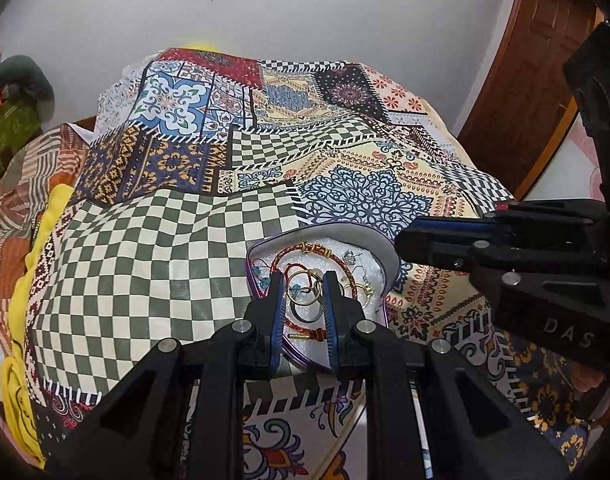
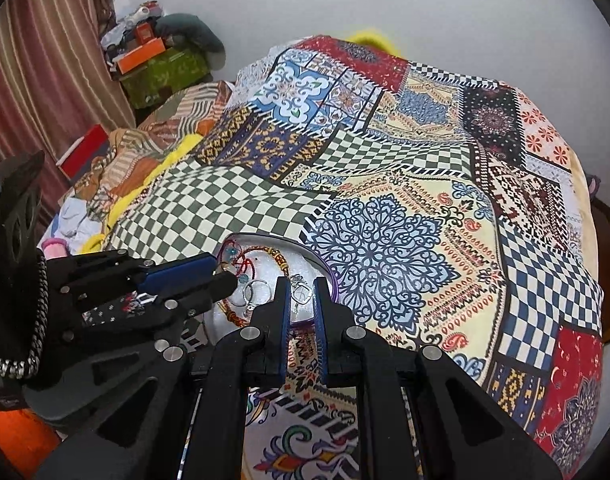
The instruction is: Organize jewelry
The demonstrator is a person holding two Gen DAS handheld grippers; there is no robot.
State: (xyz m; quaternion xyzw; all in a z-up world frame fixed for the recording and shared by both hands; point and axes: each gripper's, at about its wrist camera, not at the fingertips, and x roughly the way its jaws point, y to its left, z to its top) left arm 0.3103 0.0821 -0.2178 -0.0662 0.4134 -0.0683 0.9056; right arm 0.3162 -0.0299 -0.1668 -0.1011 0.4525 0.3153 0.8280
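Tray: white-lined, on patchwork bedspread.
Jewelry: bangles, red cords, heaped in tray.
Left claw: slightly parted, empty, over jewelry.
Right claw: nearly closed, empty, above tray edge.

Matt printed cloth bedspread; shiny metal rings; braided cord bracelet.

Patchwork bedspread: green-and-cream checks, navy lace medallion, red and blue tiles. Purple-rimmed tray with white lining, red cord bracelet, gold rings. Black grippers, blue pads. Striped maroon curtain.
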